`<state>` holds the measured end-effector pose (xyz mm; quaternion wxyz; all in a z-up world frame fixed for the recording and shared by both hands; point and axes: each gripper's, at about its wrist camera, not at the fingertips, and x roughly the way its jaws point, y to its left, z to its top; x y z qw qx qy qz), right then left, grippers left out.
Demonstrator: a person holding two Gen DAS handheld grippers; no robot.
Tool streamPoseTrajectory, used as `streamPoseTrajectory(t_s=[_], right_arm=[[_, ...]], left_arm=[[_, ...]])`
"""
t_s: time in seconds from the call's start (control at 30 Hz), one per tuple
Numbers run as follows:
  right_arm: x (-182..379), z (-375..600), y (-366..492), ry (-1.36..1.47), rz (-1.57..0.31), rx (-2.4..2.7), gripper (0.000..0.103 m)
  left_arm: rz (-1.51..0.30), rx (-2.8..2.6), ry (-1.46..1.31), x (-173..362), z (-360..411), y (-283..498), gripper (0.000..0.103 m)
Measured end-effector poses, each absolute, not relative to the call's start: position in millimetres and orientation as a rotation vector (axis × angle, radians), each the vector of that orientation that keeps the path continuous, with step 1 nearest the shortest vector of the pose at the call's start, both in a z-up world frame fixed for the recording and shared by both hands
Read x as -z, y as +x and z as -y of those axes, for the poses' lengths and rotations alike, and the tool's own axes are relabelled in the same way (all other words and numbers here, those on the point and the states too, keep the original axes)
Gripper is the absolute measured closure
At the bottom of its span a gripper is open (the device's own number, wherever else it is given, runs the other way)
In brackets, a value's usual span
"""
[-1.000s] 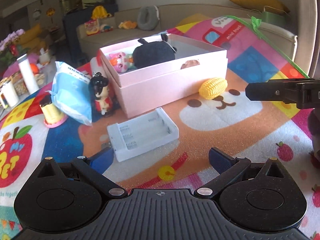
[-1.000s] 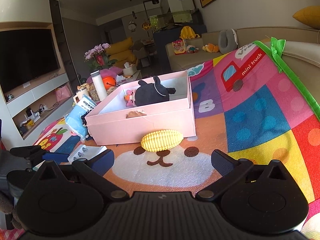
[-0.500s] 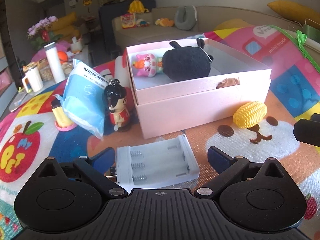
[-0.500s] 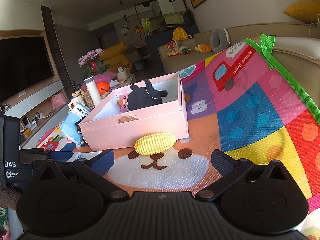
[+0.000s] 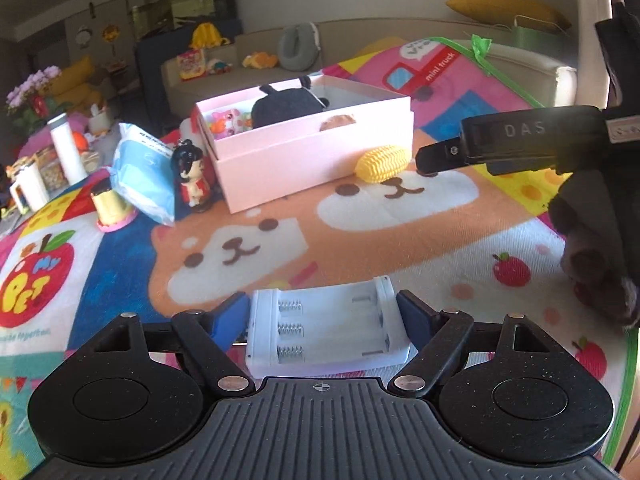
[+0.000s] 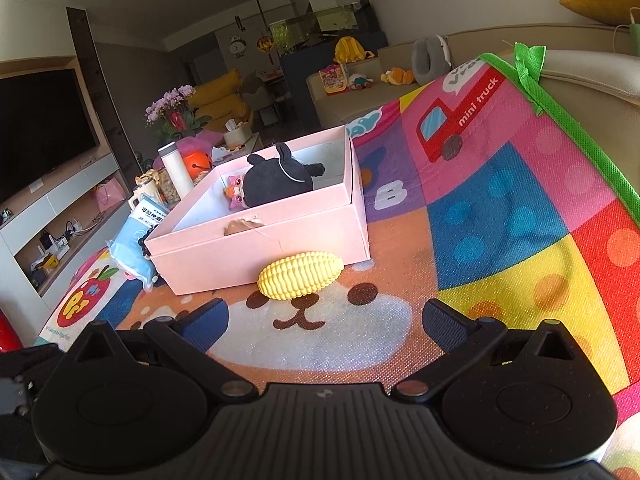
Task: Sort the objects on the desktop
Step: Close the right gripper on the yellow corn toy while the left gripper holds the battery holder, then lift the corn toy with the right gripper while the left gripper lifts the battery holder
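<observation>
Left gripper closing around battery case (lengthwise across, 3 slots)

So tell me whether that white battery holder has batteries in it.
Empty. The white battery holder, between the left gripper's fingers, shows three bare slots with exposed springs.

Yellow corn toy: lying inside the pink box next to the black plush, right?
Not inside. The yellow corn toy lies on the play mat, against the outside front wall of the pink box. The black plush is in the box. The right wrist view shows it.
</observation>
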<state>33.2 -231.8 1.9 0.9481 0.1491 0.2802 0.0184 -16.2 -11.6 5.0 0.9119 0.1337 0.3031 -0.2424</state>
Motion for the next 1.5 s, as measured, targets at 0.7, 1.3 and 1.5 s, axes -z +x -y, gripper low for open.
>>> streamPoseTrajectory(t_s=[0.7, 1.3, 1.5], right_arm=[[2.4, 186.7, 63.5, -0.019, -0.754, -0.053, 0.000], [-11.7, 175.1, 47.0, -0.022, -0.693, -0.064, 0.036], [-1.9, 175.8, 18.7, -0.035, -0.662, -0.054, 0.036]], left_arm=[[-0.618, 0.263, 0.034, -10.8, -73.0, -5.3, 0.002], [-0.638, 0.214, -0.017, -10.3, -69.3, 17.1, 0.002], [-0.698, 0.208, 0.081, -6.5, -39.8, 55.4, 0.003]])
